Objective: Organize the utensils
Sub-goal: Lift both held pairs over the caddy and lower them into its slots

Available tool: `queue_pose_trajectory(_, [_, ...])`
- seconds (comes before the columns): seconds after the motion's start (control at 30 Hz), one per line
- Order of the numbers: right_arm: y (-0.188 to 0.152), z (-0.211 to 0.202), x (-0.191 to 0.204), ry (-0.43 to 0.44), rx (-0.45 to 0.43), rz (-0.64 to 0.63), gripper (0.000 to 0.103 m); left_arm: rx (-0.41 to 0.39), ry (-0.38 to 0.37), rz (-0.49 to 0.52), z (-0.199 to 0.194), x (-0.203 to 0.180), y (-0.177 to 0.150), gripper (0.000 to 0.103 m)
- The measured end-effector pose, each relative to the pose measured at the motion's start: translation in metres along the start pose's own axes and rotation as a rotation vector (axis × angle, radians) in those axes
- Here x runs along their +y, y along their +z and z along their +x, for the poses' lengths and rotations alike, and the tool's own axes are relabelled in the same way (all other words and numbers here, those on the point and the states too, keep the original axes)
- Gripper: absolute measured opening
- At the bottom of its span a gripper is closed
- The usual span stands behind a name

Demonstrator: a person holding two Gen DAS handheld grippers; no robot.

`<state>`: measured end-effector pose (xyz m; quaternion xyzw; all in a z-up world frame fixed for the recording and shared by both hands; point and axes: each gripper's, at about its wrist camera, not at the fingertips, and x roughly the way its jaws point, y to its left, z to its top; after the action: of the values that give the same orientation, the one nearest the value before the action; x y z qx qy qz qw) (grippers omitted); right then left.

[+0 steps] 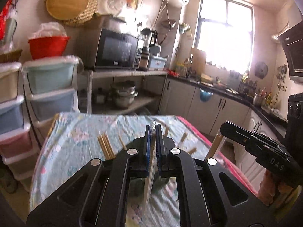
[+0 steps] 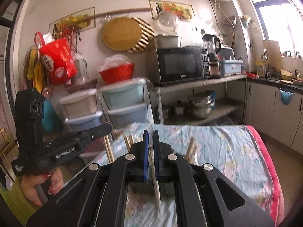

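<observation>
Right now the left claw (image 1: 153, 130) is pinching a clear-wrapped chopstick (image 1: 149, 170), and the right claw (image 2: 151, 135) is clamped on another chopstick (image 2: 156, 185), both raised over the near surface (image 1: 79, 132). Plenty left to do: loose chopsticks (image 1: 106, 145) lie scattered on the cloth. Only the right view shows the person's hand (image 2: 37, 185) and the red bag (image 2: 58, 60) far left.

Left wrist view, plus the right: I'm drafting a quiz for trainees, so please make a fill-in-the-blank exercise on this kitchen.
The chopsticks rest on a floral ___. The microwave is coloured ___. The basin above the drawers is coloured ___.
Missing words: tablecloth; black; red.
</observation>
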<state>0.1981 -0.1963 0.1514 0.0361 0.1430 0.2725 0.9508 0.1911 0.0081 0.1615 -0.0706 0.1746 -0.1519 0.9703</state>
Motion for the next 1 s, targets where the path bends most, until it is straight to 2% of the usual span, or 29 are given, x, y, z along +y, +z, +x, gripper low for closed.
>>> queue_pose_trajectory(0.43, [0.045,0.007,0.012,-0.007,-0.131,-0.035,0.005,-0.154,0.035,0.005,-0.012,-0.002,0.044,0.003])
queue_pose_trajectory(0.67, [0.052,0.023,0.015,0.011,-0.180,-0.056,0.005,-0.163,0.066,-0.014,0.002,0.009,0.051,0.003])
queue_pose_trajectory(1.0, [0.044,0.056,0.017,0.005,-0.179,-0.089,0.005,-0.141,0.092,-0.064,0.031,0.035,0.037,0.003])
